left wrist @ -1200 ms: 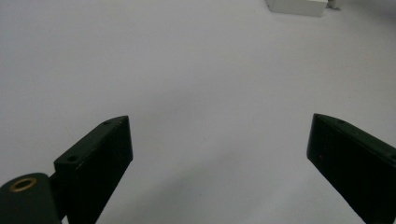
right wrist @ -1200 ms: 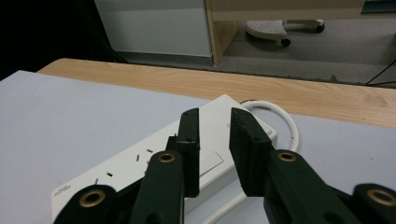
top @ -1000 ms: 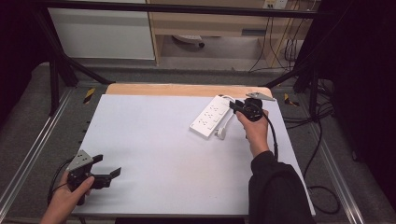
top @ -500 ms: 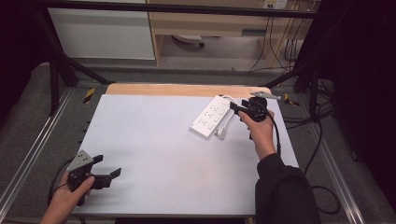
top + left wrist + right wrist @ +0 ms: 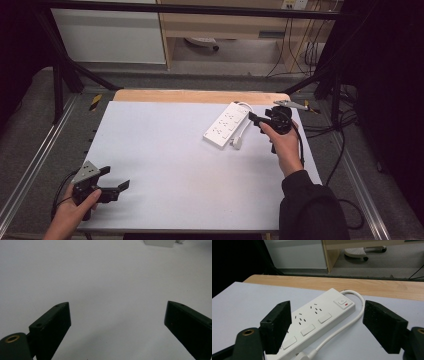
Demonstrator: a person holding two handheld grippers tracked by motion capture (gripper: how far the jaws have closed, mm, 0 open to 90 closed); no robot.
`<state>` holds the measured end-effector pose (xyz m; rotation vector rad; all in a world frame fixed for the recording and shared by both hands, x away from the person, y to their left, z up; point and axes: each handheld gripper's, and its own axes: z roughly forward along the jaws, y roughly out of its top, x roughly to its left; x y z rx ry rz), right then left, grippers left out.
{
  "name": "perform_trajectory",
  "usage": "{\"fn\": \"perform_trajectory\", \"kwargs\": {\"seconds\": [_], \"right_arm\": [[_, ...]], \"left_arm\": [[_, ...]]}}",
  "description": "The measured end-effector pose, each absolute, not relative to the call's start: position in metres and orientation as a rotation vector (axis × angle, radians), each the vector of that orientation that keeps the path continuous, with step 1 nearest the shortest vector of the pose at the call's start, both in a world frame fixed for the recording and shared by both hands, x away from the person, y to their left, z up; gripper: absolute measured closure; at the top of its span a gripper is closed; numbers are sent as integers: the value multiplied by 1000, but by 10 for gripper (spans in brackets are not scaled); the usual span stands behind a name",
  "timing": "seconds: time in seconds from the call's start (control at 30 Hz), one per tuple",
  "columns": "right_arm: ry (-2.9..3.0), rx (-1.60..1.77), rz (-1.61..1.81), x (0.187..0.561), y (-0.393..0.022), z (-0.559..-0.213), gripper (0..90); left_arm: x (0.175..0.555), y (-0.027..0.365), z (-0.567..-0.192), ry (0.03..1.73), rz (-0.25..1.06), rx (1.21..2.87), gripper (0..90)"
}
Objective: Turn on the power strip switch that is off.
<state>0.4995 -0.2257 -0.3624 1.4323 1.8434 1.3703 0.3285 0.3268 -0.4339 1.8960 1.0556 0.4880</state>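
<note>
The right gripper (image 5: 256, 121) hangs just above the far right part of the worktop (image 5: 165, 150), fingers (image 5: 277, 325) spread wide and empty, nose aimed at the power strip (image 5: 226, 125). My read is that a pickup of that strip is coming. To do it well, the fingers should straddle the body across its short side, somewhere near the middle sockets, so it lifts level and does not swing. The cord (image 5: 342, 327) curls along the near edge, so the closer finger should drop between cord and body or take both in cleanly, never half on the cord. Close slowly; smooth plastic can slip.

The left gripper (image 5: 111, 186) sits low at the near left corner, well apart from the action, its fingers (image 5: 51, 326) spread too, nothing between them.

Now the strip itself: white, long and flat, lying at a slant on the pale worktop near the wooden back edge. In the right gripper view it shows rows of socket holes, three rectangular rocker buttons along one side, and a square switch (image 5: 341, 301) with a small red mark at the far end, where the cord loops out and runs back toward a white plug (image 5: 236, 143).
</note>
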Motion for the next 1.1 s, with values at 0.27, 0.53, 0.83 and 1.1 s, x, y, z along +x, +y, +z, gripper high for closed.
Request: {"fn": "perform_trajectory", "kwargs": {"seconds": [0.27,0.53,0.83,1.1], "right_arm": [[1833,1422,1369,486,-230,-360,169],[1812,1390,1365,470,-237,-357,114],[1786,1365,1402,447,-248,-356,72],[1778,1313,1417,424,-258,-363,50]], "left_arm": [[328,327,-434,1055,488,1898,72],[328,326,-434,1054,483,1898,71],[327,326,-434,1054,480,1896,68],[327,326,-433,1054,481,1894,68]]}}
